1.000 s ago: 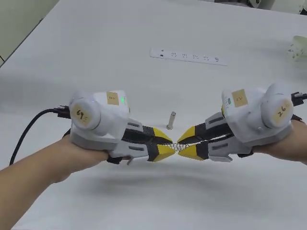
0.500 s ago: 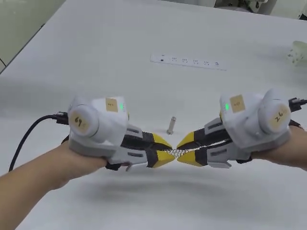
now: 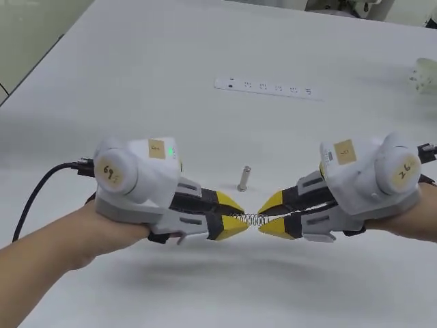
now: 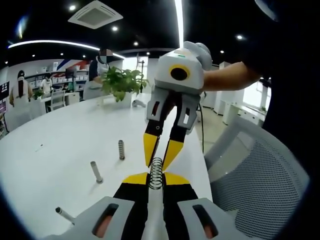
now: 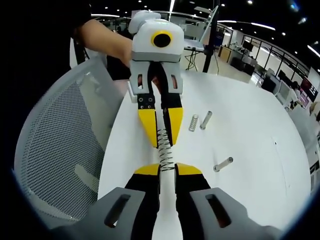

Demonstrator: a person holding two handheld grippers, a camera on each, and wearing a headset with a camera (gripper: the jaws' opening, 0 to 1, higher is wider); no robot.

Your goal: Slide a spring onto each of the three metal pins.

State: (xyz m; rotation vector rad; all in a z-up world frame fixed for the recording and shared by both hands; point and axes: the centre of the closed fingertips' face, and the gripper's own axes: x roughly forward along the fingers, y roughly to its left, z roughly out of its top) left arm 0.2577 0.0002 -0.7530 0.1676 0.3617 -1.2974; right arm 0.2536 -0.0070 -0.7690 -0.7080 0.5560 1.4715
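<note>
Right gripper (image 3: pixel 263 223) farther from left gripper (image 3: pixel 243 219), both level, spring (image 3: pixel 254 219) between

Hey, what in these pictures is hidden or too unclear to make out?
Spring ends: head view, hidden between the jaws of the left gripper and right gripper.
Far coil: left gripper view, too small to tell what it sits on.
Pale object: head view, cut by the right edge.

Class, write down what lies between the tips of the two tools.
A spring spans the gap, one end in the left tool, the other in the right tool; the head view shows it.
</note>
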